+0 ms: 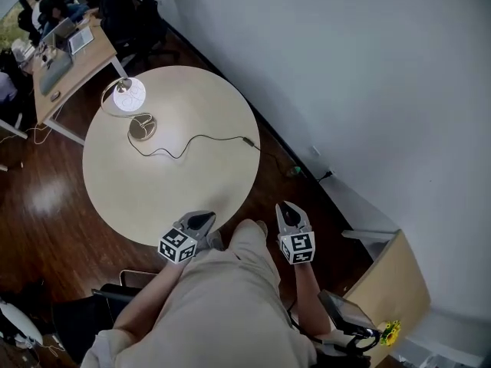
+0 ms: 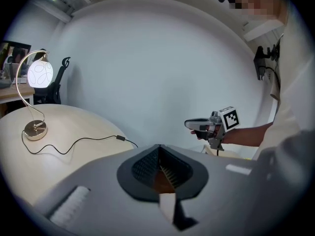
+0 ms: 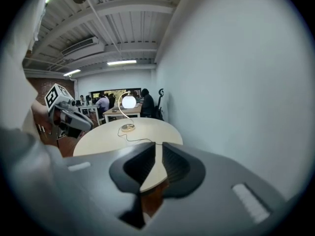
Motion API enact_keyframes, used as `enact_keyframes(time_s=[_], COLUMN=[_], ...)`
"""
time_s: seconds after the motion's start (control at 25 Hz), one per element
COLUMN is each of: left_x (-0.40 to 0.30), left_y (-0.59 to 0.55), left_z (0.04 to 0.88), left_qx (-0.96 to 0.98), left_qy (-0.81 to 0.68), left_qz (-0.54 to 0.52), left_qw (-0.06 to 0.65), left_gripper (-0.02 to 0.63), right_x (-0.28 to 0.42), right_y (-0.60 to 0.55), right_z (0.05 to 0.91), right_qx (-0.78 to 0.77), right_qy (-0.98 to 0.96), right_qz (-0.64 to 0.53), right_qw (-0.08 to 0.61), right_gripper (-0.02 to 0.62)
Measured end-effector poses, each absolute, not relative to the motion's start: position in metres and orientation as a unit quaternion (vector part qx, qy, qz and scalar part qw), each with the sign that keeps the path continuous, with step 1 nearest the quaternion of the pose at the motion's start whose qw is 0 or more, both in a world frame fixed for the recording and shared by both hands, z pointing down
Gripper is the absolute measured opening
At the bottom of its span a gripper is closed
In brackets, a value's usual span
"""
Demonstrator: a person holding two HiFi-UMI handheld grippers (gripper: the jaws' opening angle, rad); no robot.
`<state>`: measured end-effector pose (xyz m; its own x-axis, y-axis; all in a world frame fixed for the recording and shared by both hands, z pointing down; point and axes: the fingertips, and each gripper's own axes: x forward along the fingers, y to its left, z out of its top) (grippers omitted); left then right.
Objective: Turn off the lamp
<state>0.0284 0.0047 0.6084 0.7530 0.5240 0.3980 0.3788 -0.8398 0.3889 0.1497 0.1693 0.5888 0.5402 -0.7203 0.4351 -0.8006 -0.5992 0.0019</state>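
The lamp [image 1: 128, 95] stands at the far side of the round table [image 1: 176, 198], its white globe lit on a curved gold stem above a round base [image 1: 142, 127]. Its black cord [image 1: 199, 138] snakes across the table to a small dark block [image 1: 249, 140] near the right edge. My left gripper [image 1: 201, 221] hovers over the near table edge, its jaws together with nothing in them. My right gripper [image 1: 288, 210] is held off the table's near right, its jaws a narrow gap apart and empty. Both are far from the lamp. The lit lamp [image 2: 40, 73] also shows far left in the left gripper view, and the lamp [image 3: 129, 101] sits ahead in the right gripper view.
A white wall [image 1: 368, 67] runs close along the table's right side, with a socket [image 1: 326, 175] low on it. Desks with seated people [image 1: 69, 44] stand beyond the lamp. A wooden cabinet [image 1: 391, 282] is at the lower right, and dark wood floor [image 1: 46, 198] lies to the left.
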Motion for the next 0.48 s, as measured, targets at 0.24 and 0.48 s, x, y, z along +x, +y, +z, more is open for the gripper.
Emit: enact_keyframes(time_s=[0.24,0.48], left_x=[0.064,0.123], left_y=[0.004,0.007], left_z=[0.602,0.602], left_qx=[0.927,0.931], left_qy=[0.222,0.18], left_qz=[0.266,0.282], left_qw=[0.143,0.148], left_gripper=[0.0,0.0], right_x=[0.205,0.27], right_y=[0.142,0.101], right_z=[0.605,0.627], right_qx=[0.848,0.796], right_qy=[-0.47,-0.54], right_qz=[0.232,0.256], right_qw=[0.082,0.093], right_gripper=[0.044,0.046])
